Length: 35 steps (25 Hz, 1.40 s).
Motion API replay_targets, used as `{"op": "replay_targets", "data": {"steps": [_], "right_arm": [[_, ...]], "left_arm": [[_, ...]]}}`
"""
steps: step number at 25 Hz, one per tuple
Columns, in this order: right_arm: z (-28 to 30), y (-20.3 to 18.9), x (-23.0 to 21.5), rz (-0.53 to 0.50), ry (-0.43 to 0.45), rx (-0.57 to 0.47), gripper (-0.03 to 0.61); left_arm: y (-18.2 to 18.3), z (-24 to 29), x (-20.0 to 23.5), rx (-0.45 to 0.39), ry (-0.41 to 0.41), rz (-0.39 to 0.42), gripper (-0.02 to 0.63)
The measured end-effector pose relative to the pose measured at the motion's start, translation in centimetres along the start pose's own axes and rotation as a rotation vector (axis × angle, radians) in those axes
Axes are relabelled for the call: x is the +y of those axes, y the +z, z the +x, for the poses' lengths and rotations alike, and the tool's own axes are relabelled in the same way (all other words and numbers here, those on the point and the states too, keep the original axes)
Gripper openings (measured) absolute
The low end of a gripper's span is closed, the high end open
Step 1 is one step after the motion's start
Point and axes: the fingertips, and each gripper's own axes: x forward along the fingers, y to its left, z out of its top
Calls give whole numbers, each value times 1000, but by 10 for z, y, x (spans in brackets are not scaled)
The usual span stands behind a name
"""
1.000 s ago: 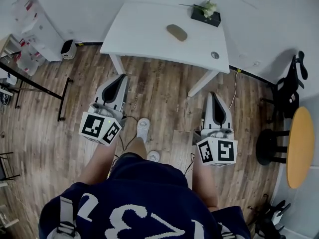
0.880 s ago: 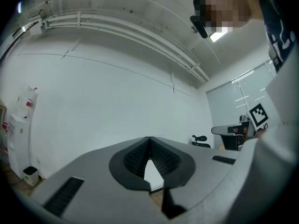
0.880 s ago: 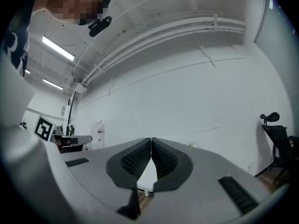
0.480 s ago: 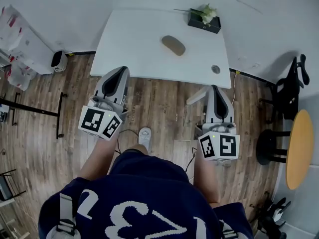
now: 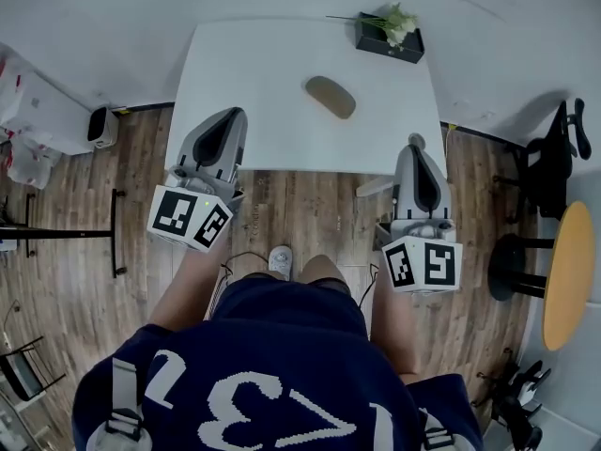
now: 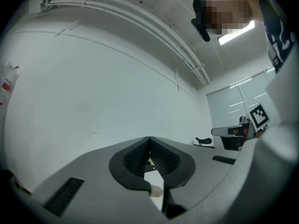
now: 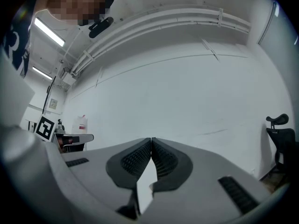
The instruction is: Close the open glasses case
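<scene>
The glasses case [image 5: 331,96], an olive-brown oval, lies near the middle of the white table [image 5: 244,64]. From this height I cannot tell whether its lid is up. My left gripper [image 5: 232,116] reaches over the table's near left edge, well short of the case. My right gripper [image 5: 418,148] is at the table's near right corner. In the left gripper view the left gripper [image 6: 149,139] has its ribbed pads together with nothing between them. The right gripper [image 7: 151,140] looks the same in its own view. Both views face a bare white wall.
A black box with white flowers [image 5: 389,36] sits at the table's far right corner. A black office chair [image 5: 552,158], a dark stool [image 5: 512,271] and a round orange table [image 5: 568,275] stand at the right. A small white appliance [image 5: 101,126] and a black rack [image 5: 56,233] are at the left.
The person has walked toward the table, which has come nearer in the head view. Both grippers have moved forward from over the wood floor to the table's near edge, jaws still shut.
</scene>
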Motion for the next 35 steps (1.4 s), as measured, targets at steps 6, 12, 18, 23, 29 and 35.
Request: {"op": "replay_targets", "data": {"steps": [6,12,18,23,29,35], "right_arm": [[32,-10,-17,-5,6,18,25],[85,-16,-45,-10,59,6,25],[161,-12,-82,-25,154,-5,25],[215,-10,-111,-19,221,-12,25],[248,-21,-134,-4,235,10,25],[272,-38,-131,24,240,51,25]], "left_arm": [[-19,28,17,15,8,-30,12],[-28,69,34,-11,56,-21,12],[-28,127,60,-37,142,-3,12],[-28,170,78,-50,225,28,12],[-39,202,87,-34,242,22,12],[-53,227,98,-6,198,-3,12]]}}
